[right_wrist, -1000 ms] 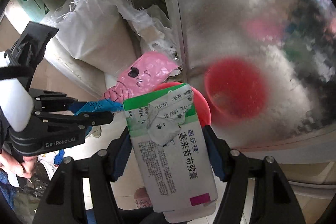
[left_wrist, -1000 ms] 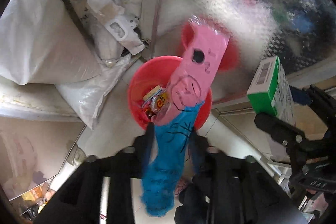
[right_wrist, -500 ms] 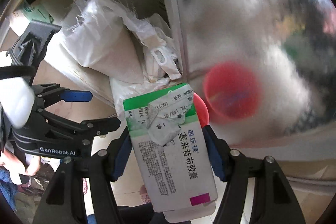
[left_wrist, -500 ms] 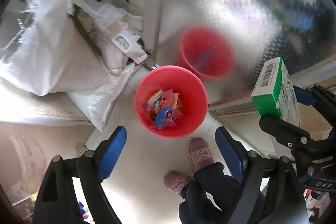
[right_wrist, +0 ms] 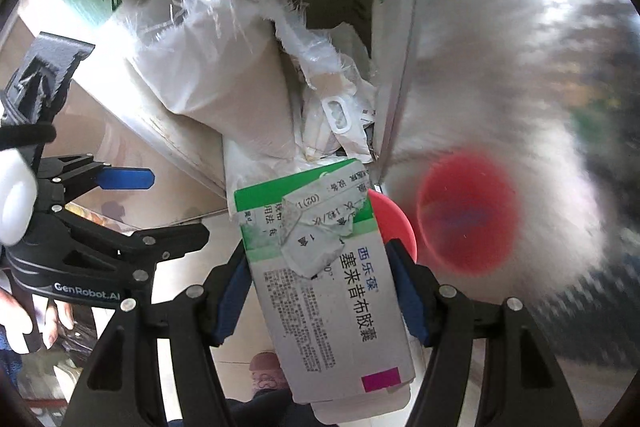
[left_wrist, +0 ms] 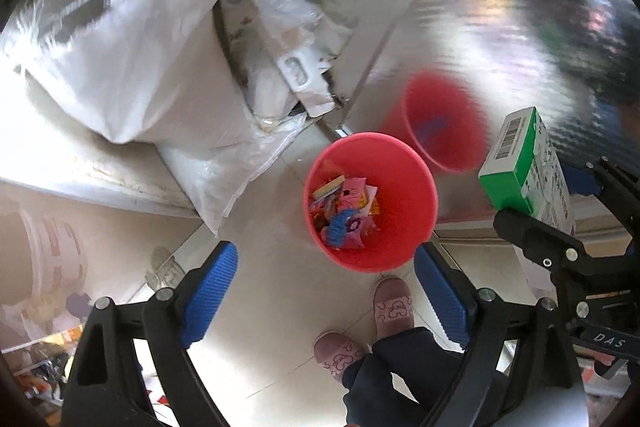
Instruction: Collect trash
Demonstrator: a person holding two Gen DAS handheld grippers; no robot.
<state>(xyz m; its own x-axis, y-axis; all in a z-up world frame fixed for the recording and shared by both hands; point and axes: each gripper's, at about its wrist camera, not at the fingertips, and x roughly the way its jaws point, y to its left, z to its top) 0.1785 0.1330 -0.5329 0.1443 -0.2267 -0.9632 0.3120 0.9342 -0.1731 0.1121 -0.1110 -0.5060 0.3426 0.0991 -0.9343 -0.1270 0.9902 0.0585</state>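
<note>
One box left: the right gripper point(right_wrist: 324, 291) clamps the green-and-white cardboard medicine box point(right_wrist: 320, 267) by its long sides.
Bin: the red plastic bucket point(left_wrist: 416, 227) lies below, toward the left gripper point(left_wrist: 328, 291).
Left gripper: wide apart, empty.

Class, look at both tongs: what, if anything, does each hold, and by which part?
Right tongs clamp the green-and-white medicine box by its two long side edges, mid-length. Left tongs hold nothing.

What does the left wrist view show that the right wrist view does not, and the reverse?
Only the left wrist view: wrappers inside the red bin, and the open, empty left gripper above it. Only the right wrist view: the box's printed face with its torn label, clamped in the right gripper. Both: the box, the bin, the white sacks.
</note>
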